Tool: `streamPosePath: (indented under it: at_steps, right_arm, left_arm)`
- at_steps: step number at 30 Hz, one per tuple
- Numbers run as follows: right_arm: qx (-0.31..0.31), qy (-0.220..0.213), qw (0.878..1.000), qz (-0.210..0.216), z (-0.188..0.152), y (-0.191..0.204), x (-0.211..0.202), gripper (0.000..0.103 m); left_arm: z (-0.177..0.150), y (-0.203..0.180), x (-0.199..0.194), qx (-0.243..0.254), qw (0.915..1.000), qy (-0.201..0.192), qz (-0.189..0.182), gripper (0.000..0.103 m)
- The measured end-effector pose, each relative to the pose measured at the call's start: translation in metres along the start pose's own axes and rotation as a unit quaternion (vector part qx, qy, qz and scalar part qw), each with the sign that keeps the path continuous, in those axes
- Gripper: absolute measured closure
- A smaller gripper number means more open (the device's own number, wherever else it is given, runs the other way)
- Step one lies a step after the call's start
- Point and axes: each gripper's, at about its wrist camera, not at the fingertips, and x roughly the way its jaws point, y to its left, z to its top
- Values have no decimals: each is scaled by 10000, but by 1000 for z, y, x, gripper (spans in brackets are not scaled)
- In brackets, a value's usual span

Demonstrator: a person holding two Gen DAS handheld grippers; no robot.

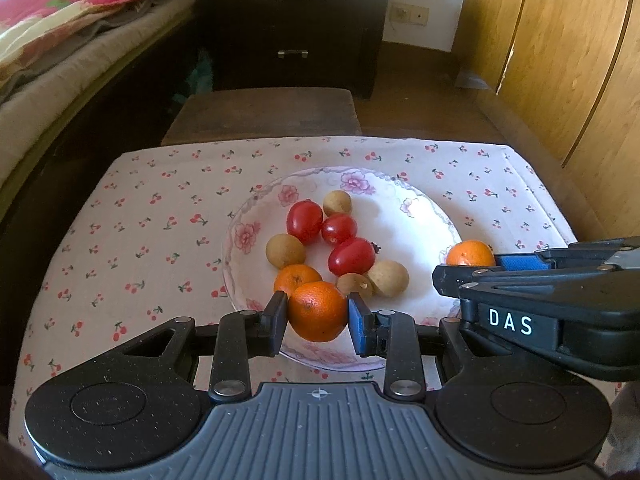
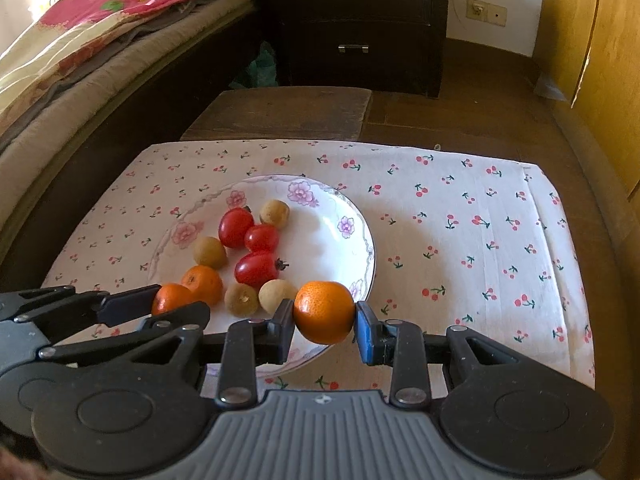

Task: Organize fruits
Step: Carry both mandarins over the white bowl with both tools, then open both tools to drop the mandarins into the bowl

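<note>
A white floral plate (image 1: pixel 416 216) (image 2: pixel 340 216) sits on the cherry-print cloth. It holds three red tomatoes (image 1: pixel 305 222) (image 2: pixel 236 227), several tan longans (image 1: pixel 285 251) (image 2: pixel 209 252) and a loose orange (image 1: pixel 296 278) (image 2: pixel 203 283). My left gripper (image 1: pixel 318 312) is shut on an orange (image 1: pixel 318 312) over the plate's near rim; it also shows in the right wrist view (image 2: pixel 173 298). My right gripper (image 2: pixel 325 313) is shut on another orange (image 2: pixel 325 313) at the plate's right rim, also in the left wrist view (image 1: pixel 470 253).
The cherry-print cloth (image 2: pixel 460 240) covers a small table. A dark wooden stool (image 1: pixel 264 112) stands behind it. A bed (image 1: pixel 60 60) lies to the left, a dark drawer unit (image 1: pixel 292 24) at the back, wooden wardrobe doors (image 1: pixel 560 60) to the right.
</note>
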Motion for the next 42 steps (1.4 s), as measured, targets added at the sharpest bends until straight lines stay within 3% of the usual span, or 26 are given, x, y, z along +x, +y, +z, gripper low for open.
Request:
streamPosePath:
  at_steps: [25, 30, 42]
  right_arm:
    - [-82, -38, 9999, -57, 3, 3, 13, 69]
    - [-76, -96, 9999, -103, 4, 4, 10, 69]
    - [62, -289, 9995, -128, 1, -1, -15, 68]
  left_arm:
    - [3, 3, 11, -27, 9998, 46, 169, 63]
    - [3, 3, 8, -5, 9997, -1, 248, 57]
    - [4, 9, -7, -193, 9995, -83, 224, 29]
